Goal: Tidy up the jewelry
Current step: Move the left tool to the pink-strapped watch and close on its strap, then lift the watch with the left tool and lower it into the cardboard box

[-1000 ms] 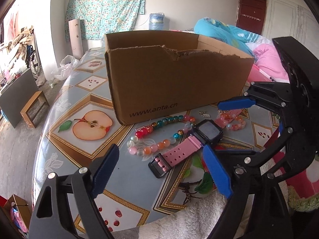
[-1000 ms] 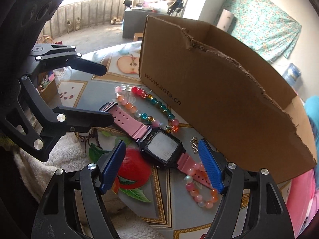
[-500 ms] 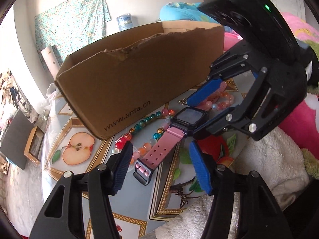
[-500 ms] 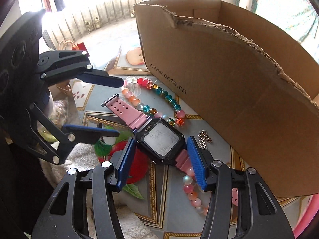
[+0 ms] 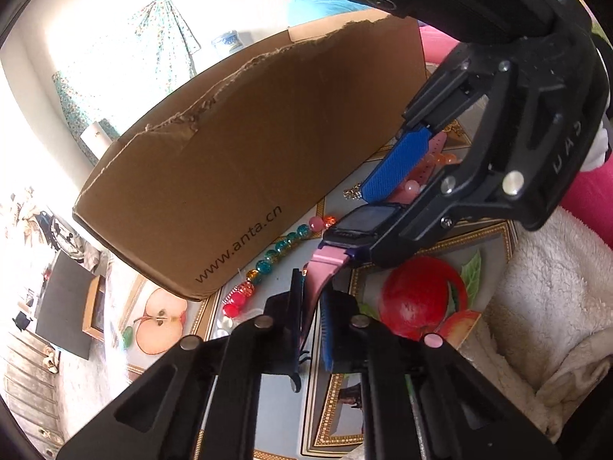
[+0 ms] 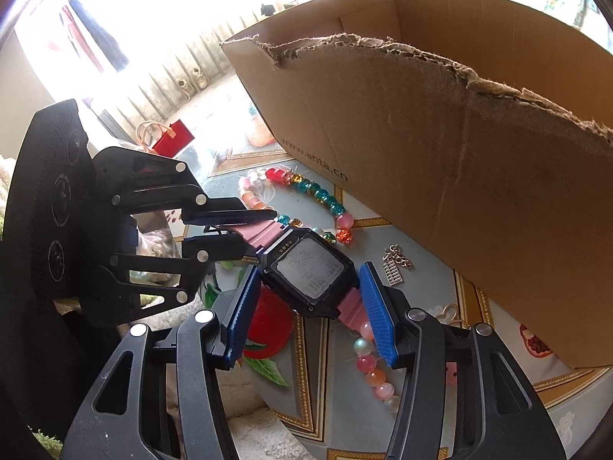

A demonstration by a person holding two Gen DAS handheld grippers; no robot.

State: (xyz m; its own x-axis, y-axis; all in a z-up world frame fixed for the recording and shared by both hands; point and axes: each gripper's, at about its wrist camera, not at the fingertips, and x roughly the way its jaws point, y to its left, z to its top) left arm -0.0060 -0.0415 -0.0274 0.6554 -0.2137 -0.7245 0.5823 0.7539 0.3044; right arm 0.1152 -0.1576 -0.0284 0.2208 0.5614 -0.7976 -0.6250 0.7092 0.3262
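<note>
now both grippers pinch the watch (image 6: 312, 270): left gripper (image 5: 310, 314) its strap, right gripper (image 6: 306, 314) its case.

I note the cardboard box (image 6: 459, 161): matt brown, rough and fibrous along its torn top edge. The watch (image 6: 310, 272) shows a glossy dark plastic case with a dull grey screen; its pink strap (image 5: 325, 268) looks like smooth, matt rubber. The bead bracelets (image 6: 318, 195) are glassy, some faceted and sparkling, others milky. The table cover (image 6: 433, 291) is slick and shiny. The gripper pads (image 6: 377, 322) are blue, finely ribbed rubber on matt black plastic. A white towel (image 5: 544, 306) looks fluffy.
</note>
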